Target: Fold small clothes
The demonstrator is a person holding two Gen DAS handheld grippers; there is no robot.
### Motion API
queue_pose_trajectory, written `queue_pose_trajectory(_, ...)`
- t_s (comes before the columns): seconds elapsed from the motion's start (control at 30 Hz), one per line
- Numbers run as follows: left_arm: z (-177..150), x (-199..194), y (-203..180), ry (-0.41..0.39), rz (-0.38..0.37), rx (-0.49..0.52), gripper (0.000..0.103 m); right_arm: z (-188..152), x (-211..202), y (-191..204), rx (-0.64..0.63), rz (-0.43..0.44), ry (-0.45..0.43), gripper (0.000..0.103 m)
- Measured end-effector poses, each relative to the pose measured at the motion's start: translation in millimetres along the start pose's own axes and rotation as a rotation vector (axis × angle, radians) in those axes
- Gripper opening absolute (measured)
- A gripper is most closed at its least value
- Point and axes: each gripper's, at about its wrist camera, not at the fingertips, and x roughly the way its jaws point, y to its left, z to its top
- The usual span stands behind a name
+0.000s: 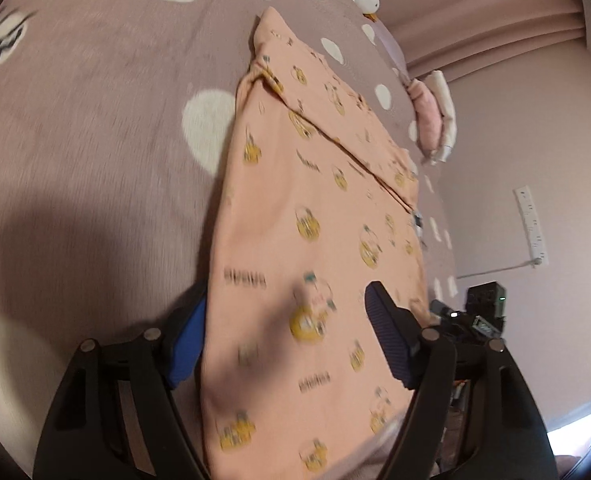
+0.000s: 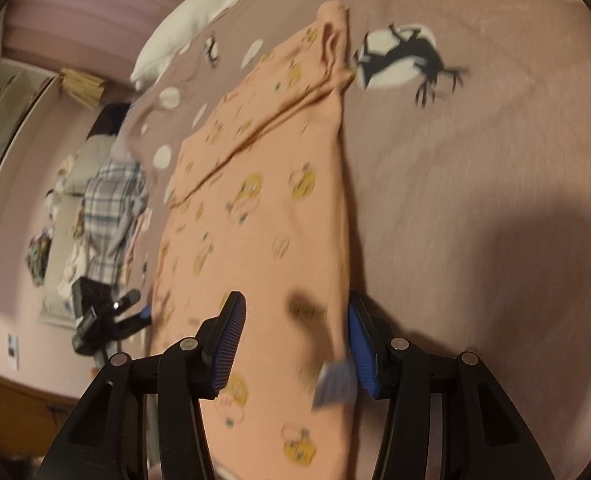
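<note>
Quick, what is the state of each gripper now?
Left gripper: jaws open, over the peach garment, gripping nothing.
Right gripper: jaws open over the same garment, holding nothing.

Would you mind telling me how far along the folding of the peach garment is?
Done: the peach garment lies on the bedspread as a long strip, a sleeve folded across it. In hand: nothing; left gripper and right gripper are open over its near end. Left: folding it shorter.

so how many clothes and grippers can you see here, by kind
peach printed garment: 1
folded pink and white clothes at the bed's edge: 1 stack
plaid shirt beyond the bed: 1
grippers: 2, left gripper, right gripper
total: 5
</note>
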Motion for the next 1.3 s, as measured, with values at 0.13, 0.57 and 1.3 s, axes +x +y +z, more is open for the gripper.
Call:
queue_pose_trajectory(0.13, -24, -12, 8, 0.017, -0.037, -0.026, 0.062, -20, -4, 0, 0.004, 0.038, 0.027, 0.051)
queue_pose_trajectory(0.57, -47, -2, -7, 0.05, -0.098, -0.018, 0.061, -33, 7, 6, -0.006, 0.091, 0.073, 0.051)
queue_pose_trajectory(1.3, -53, -10, 4, 0.032, -0.205, -0.113, 0.005, -49, 5, 23, -0.095, 0.105, 0.033, 0.011)
